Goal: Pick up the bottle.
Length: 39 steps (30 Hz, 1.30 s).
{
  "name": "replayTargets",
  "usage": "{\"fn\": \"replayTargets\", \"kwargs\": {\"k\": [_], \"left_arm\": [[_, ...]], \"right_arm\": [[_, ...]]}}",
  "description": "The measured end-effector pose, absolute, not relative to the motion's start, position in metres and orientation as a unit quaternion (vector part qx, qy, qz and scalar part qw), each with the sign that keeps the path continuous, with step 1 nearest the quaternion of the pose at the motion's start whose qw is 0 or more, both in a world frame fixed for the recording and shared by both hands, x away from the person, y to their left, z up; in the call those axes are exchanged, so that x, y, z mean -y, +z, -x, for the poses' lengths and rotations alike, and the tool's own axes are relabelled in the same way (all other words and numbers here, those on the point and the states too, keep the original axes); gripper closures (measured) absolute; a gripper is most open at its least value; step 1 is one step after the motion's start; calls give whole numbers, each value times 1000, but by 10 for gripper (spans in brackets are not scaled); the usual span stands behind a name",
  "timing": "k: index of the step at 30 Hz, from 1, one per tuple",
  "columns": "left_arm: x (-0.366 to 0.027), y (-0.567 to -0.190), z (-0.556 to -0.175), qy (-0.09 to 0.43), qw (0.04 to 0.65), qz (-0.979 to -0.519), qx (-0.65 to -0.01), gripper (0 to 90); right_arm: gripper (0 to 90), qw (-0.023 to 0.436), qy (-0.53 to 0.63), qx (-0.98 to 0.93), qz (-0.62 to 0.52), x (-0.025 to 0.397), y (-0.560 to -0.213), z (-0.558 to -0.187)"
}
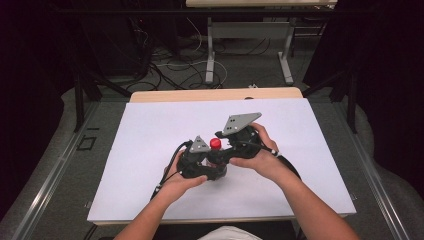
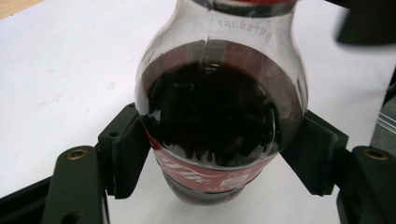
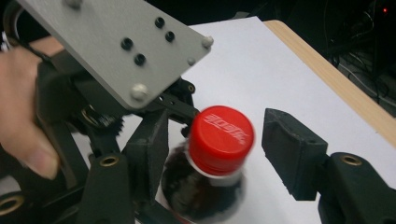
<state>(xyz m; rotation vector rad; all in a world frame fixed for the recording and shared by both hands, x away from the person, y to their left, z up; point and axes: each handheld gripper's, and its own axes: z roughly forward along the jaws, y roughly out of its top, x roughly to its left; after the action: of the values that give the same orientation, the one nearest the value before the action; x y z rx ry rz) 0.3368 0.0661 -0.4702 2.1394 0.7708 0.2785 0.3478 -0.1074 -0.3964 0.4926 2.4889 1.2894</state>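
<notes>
**Ana:** Nearest the front edge of the tabletop (image 1: pixel 150 200), what shows?

**Ben:** Two bare forearms come in from the front edge of the white sheet that covers the table. Each hand holds a black two-jaw gripper, and they meet a little in from that edge, about midway between the side edges.

**Ana:** What sits between them?

**Ben:** A small cola bottle (image 2: pixel 219 116) stands upright on the sheet, dark drink inside, a red label band low on its body.

**Ana:** And the left gripper (image 2: pixel 219 161)?

**Ben:** Its jaws are clamped on the bottle's body, a ribbed pad pressed to each flank just above the label. In the high view it (image 1: pixel 202 165) sits in the left hand with a cable trailing toward the front edge.

**Ana:** The right gripper (image 3: pixel 219 158)?

**Ben:** Its jaws stand spread on either side of the red cap (image 3: pixel 219 140). One pad is about touching the cap; the other is clearly apart from it. A grey three-cornered plate (image 1: pixel 241 122) tops this gripper.

**Ana:** Farther off?

**Ben:** Bare white sheet runs to the wooden far edge (image 1: pixel 215 94). Beyond lie floor cables (image 1: pixel 170 70) and the legs of another table (image 1: pixel 210 55).
</notes>
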Motion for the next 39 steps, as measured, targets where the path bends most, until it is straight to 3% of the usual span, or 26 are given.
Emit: {"fn": "replayTargets", "kwargs": {"k": [3, 5, 11, 15, 19, 21, 25, 31, 35, 39], "left_arm": [[-67, -472, -338, 114, 410, -849, -313, 298], [-67, -472, -338, 114, 408, -851, -310, 298], [-66, -472, -337, 116, 413, -848, -311, 298], [-65, -471, -336, 117, 412, -849, -309, 298], [-64, -471, -335, 110, 406, -853, -310, 298], [-64, -471, -335, 107, 403, -857, -303, 298], [-64, -469, -334, 106, 403, -860, -294, 298], [-62, -466, -331, 96, 407, -866, -273, 298], [-61, -466, -330, 89, 408, -866, -274, 298], [-65, -468, -334, 103, 413, -858, -287, 298]], "right_arm": [[443, 166, 452, -850, -215, 102, -400, -343], [447, 154, 459, -842, -238, 100, -401, -342], [508, 164, 452, -842, -247, 95, -401, -338], [602, 185, 456, -835, -246, 97, -401, -337], [611, 169, 460, -840, -233, 100, -400, -340], [612, 165, 457, -844, -226, 101, -399, -342], [616, 104, 448, -871, -173, 111, -393, -358], [616, 48, 428, -901, -63, 116, -383, -373], [606, 32, 425, -903, -44, 118, -382, -378], [463, 68, 433, -894, -89, 119, -381, -370]]}}
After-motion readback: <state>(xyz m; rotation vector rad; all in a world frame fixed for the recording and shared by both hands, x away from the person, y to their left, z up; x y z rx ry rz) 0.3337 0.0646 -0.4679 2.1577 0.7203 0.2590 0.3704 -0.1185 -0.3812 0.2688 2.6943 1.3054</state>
